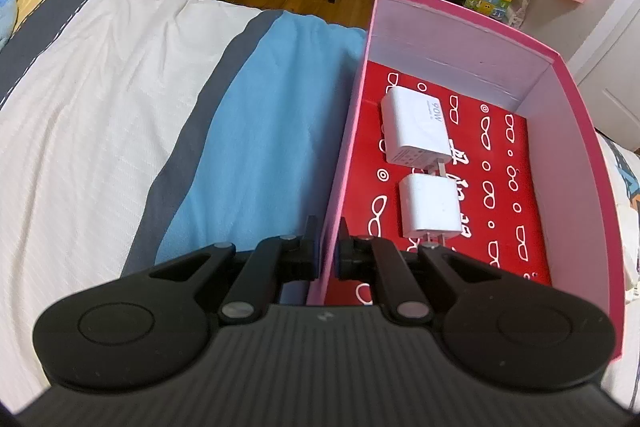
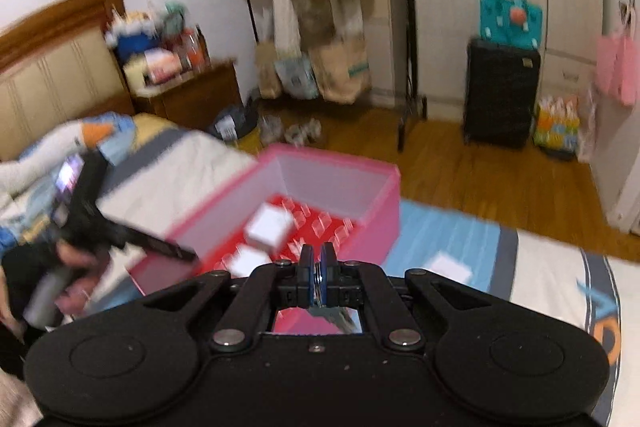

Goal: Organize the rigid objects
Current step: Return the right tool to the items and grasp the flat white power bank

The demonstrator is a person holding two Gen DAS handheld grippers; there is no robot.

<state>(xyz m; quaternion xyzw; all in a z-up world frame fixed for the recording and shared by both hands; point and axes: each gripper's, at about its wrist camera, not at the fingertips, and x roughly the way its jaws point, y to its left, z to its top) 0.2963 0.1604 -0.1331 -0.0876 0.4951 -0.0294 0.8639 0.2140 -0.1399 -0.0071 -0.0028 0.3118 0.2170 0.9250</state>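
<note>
Left wrist view: the left claw point(image 1: 329, 247) pinches the near wall of the pink box point(image 1: 460, 39) on the bed point(image 1: 120, 107). Inside lie a large white charger point(image 1: 416, 127) and a small white charger point(image 1: 426, 205) (prongs toward the camera). The right claw point(image 2: 319, 267) is pressed together over the box; whether it holds anything is unclear.
</note>
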